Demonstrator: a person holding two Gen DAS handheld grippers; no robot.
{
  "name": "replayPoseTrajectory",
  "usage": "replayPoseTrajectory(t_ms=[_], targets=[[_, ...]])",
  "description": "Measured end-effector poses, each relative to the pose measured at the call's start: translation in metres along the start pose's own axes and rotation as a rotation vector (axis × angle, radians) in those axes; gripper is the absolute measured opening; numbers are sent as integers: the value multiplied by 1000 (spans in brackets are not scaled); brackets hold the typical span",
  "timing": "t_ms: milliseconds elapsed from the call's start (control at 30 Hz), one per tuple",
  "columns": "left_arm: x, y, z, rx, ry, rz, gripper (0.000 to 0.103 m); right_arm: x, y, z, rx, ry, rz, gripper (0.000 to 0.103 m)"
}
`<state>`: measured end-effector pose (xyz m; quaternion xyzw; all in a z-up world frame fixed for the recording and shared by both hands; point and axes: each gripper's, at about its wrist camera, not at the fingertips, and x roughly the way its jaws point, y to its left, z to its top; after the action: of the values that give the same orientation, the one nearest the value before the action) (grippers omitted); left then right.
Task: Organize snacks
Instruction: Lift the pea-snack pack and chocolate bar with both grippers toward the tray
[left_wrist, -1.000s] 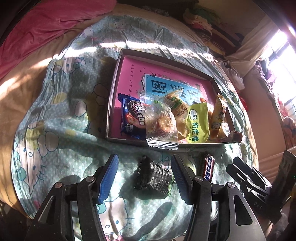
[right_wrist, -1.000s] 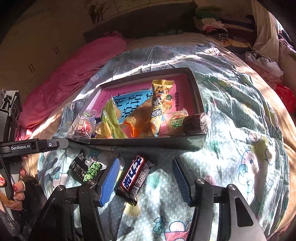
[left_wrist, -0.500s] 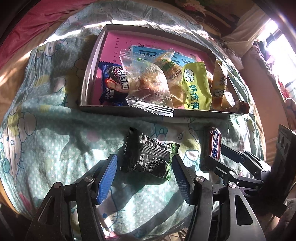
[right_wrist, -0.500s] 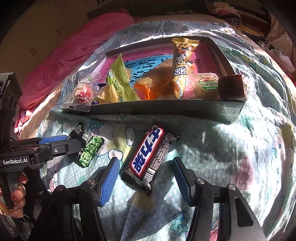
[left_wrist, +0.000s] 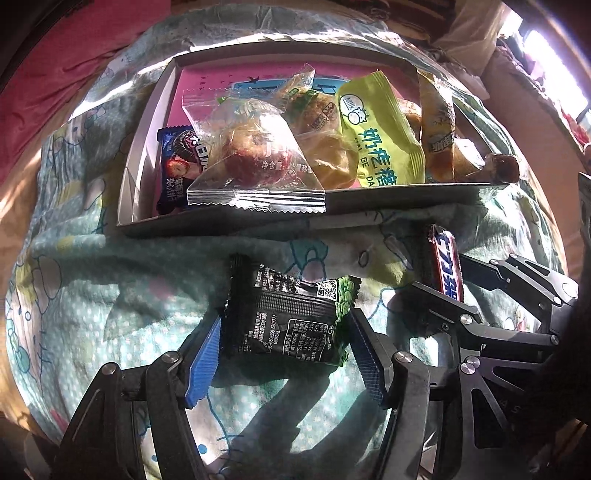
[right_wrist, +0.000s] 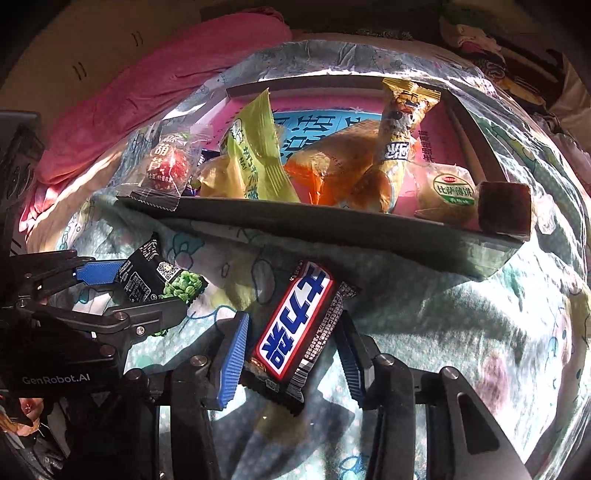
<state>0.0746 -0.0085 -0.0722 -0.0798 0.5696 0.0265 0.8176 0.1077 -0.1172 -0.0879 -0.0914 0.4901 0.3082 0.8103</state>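
Left gripper (left_wrist: 286, 350): we see its two blue pads on either side of one black pea packet (left_wrist: 291, 317); the pads sit right at the packet's edges, but we cannot tell whether they press it.
Right gripper (right_wrist: 293, 354): its two blue pads flank one chocolate bar (right_wrist: 295, 332); a sliver of gap shows on each side, so we cannot tell if it grips.
Pea packet: one, lying on the blanket (left_wrist: 92, 314) just in front of the box, back label up in the left wrist view, green peas printed at one end.
Chocolate bar: one, on the blanket beside the pea packet, lying slantwise, blue lettering on white with a red border.
Box (left_wrist: 147, 155): one shallow box with a pink floor, resting on the blanket beyond both loose snacks.
Snacks in the box: we count about eight, crowded along the near wall: one clear packet with a red sweet (left_wrist: 251, 155), one dark blue biscuit packet (left_wrist: 177, 166), one yellow-green milk candy bag (left_wrist: 380, 133), one tall yellow wrapper (right_wrist: 402, 122), one orange bag (right_wrist: 332, 162), one round green-labelled biscuit (right_wrist: 448, 192), one brown block (right_wrist: 506, 210) at the corner; others overlap too much to separate.
Bedding: one patterned blanket, one pink quilt (right_wrist: 155, 85) behind.
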Motion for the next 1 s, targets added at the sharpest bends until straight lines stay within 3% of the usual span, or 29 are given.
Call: replayPoseTrajectory(t_ms=[67,167,467,733,1000], targets=[[1,-5,2,9,-1,11,66,-3,-1,-2,3,-6,21,34],[2,-10,3,27,-3,14,60,-7,-9,-6,52,-13,61,30],[-9,6,4,-45,-22,-69,44,-28,-26,-13,153,-46,121,30],[-33,23,0,-91,-57,-139,41,-46,-15,-7,118,-100,139,30],[-58,36,6,-120,-111,-162,41,-65,-15,1,132,-165,137,30]])
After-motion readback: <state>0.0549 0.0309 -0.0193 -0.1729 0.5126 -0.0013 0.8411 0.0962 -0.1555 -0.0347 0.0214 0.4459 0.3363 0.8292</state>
